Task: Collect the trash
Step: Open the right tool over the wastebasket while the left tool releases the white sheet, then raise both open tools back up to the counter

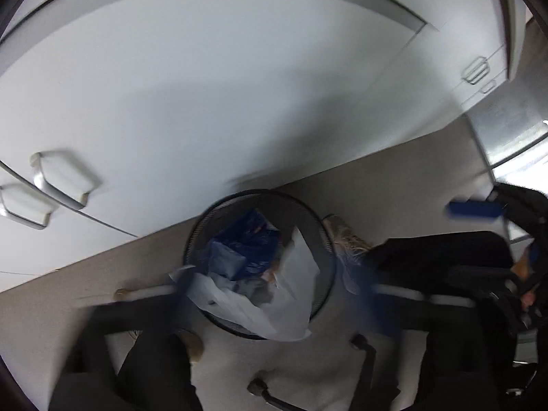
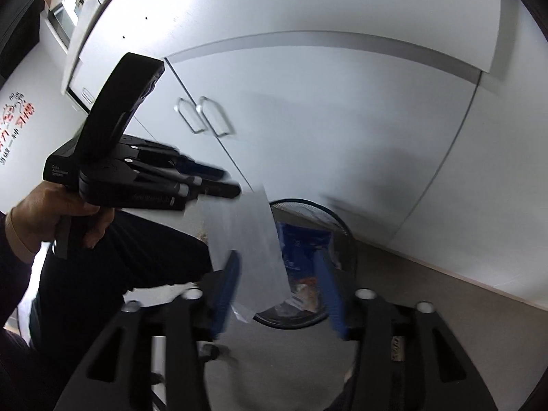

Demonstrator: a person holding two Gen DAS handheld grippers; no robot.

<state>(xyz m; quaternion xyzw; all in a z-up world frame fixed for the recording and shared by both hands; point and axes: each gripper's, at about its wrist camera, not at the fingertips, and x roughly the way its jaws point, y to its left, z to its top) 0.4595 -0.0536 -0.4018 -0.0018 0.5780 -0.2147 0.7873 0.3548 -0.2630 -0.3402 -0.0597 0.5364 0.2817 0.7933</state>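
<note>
Looking down through the left wrist view: left gripper [image 1: 274, 291] jaws spread wide, holding nothing, over a black mesh bin [image 1: 325, 250] on the floor beside white cabinets [image 1: 205, 102]; white bag [image 1: 274, 304] and blue packaging [image 1: 246, 246] lie inside. Right wrist view: right gripper [image 2: 277, 291] wide apart, a white sheet [image 2: 250, 250] loose between its fingers above the bin.
</note>
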